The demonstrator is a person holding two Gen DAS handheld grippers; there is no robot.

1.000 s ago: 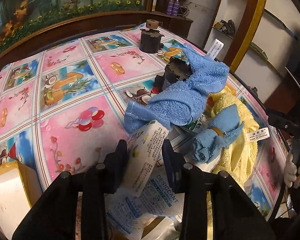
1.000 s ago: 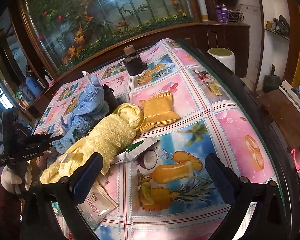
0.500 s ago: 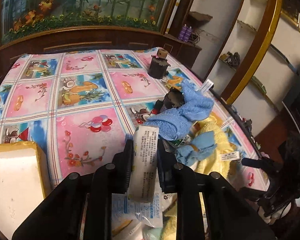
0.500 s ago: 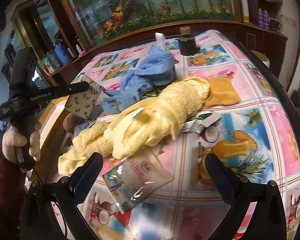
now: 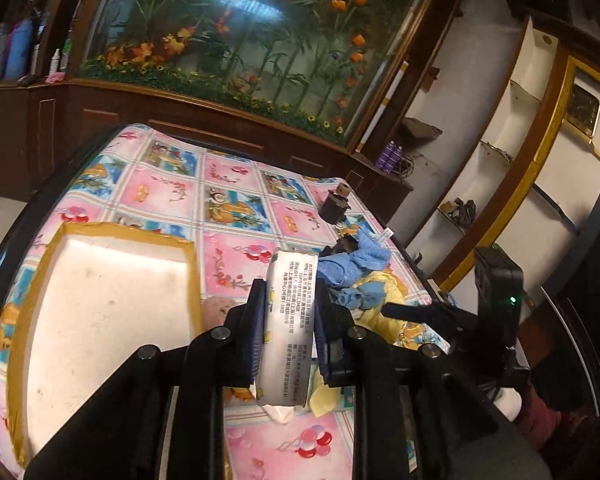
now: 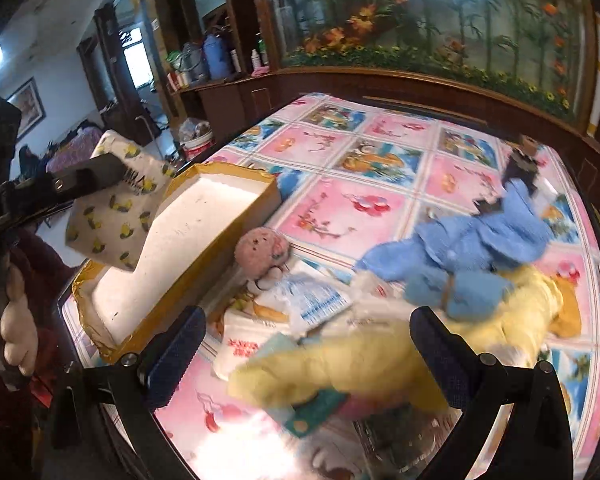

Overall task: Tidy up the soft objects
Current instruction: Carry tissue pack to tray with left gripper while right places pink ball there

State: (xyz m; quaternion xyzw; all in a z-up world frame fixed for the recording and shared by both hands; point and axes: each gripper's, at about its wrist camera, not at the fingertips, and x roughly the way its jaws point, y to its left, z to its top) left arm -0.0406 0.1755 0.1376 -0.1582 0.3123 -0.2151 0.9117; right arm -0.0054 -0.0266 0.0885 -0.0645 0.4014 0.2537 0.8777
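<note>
The left gripper (image 5: 288,320) is clamped on a white packet (image 5: 289,320) printed with small text; the packet is pinched flat between the blue-padded fingers (image 5: 258,332) and held upright above the table (image 5: 236,184). In the right wrist view the same packet (image 6: 112,216), patterned with lemons on its other face, is seen raised over the near corner of the tray (image 6: 204,240), with a gloved hand (image 6: 14,332) below it at the left edge.

The right gripper (image 6: 300,354) is spread wide and nothing is held; a yellow towel (image 6: 380,356) lies between its fingers on the table, blurred. Beside the towel flat sachets (image 6: 312,304) are scattered. A pink plush ball (image 6: 260,254) is seen just beside the tray's long wall. Further out a blue towel (image 6: 480,240) lies crumpled, touching the yellow one. Beyond it, near the far edge, a dark object (image 5: 334,208) stands on the patterned cloth. Behind the table an aquarium (image 5: 236,32) is set in dark wood.
</note>
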